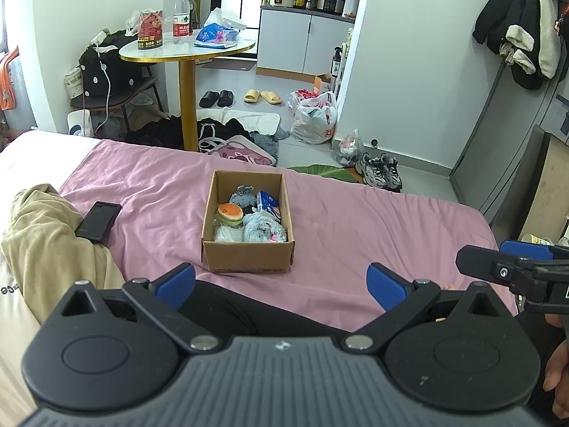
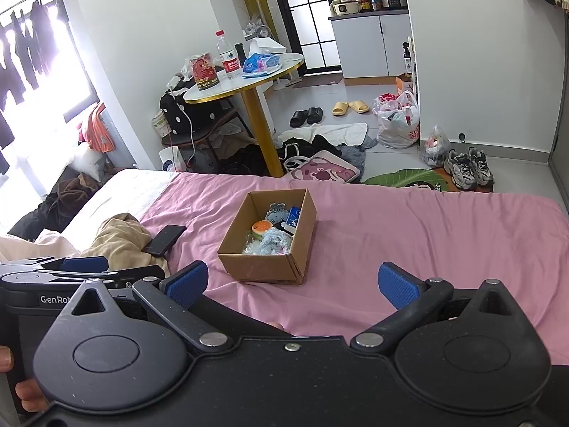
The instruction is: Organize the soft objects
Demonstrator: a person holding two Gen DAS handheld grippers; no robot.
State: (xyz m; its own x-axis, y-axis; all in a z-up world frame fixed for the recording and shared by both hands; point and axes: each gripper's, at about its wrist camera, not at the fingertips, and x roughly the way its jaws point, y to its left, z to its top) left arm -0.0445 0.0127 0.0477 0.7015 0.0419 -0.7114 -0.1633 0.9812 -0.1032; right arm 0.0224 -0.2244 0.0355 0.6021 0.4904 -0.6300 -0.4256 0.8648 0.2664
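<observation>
Cardboard box (image 1: 248, 254) of soft things on the pink bed sheet (image 1: 355, 220), both tongs wide and empty.

The open box sits near the middle of the bed, ahead of the left tongs (image 1: 281, 284) and the right tongs (image 2: 293, 283), which both hover short of it with their blue pads spread far apart and nothing between them. Inside the box lie a burger-shaped plush (image 1: 231, 212), a grey-blue plush animal (image 1: 243, 195) at the far end, a fluffy pale-blue plush (image 1: 263, 229) at the near end, a white crinkly packet (image 1: 225, 233) in the near left corner, and a blue-and-white tissue pack (image 1: 267, 203) leaning on the right wall. A dark phone (image 1: 99, 220) lies on the sheet to the box's left, touching a beige garment (image 1: 46, 242). Beyond the bed, a round table (image 1: 185, 53) carries a water bottle (image 1: 182, 17) and a red tin (image 1: 150, 29).
</observation>
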